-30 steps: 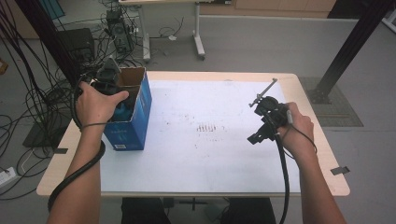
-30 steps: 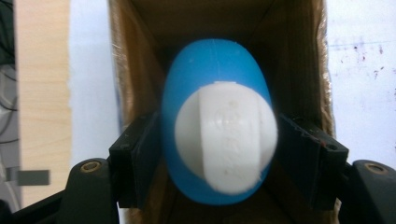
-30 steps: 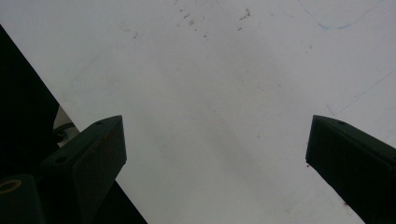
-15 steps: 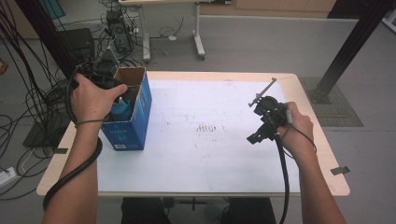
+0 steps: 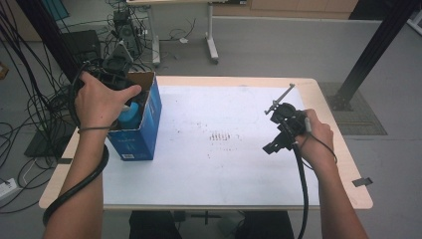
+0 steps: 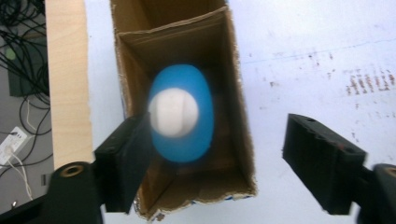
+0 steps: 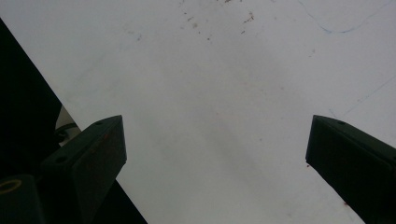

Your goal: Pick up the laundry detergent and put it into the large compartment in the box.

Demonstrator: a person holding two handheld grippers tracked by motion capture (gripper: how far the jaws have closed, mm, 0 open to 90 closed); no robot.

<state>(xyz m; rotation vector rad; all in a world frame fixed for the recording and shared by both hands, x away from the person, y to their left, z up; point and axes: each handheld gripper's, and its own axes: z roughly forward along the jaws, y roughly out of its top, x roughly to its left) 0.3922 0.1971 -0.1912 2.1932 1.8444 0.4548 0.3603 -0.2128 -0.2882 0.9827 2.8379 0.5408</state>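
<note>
A blue bottle with a white cap (image 6: 180, 112) stands in an open blue cardboard box (image 6: 238, 93). My left gripper (image 6: 217, 140) hangs over the box mouth, pointing down. Its jaws have just been opening and stand apart, with the blurred bottle below them and no pad pressing on it. In the high view the left hand holds this gripper (image 5: 115, 79) above the box (image 5: 142, 134) at the table's left, and the bottle (image 5: 130, 113) peeks out under the hand. My right gripper (image 5: 278, 142) hovers open over the white sheet (image 7: 210, 70) at the right, its jaws (image 7: 215, 140) empty.
A white sheet (image 5: 219, 164) with small reddish marks covers a wooden table (image 5: 348, 199). Cables and a second table's legs lie on the floor behind. The left gripper's cable loops under the left forearm.
The left hand has risen from the box top, carrying its gripper upward, and the blue bottle now shows in the box below it. The right hand has kept still.
</note>
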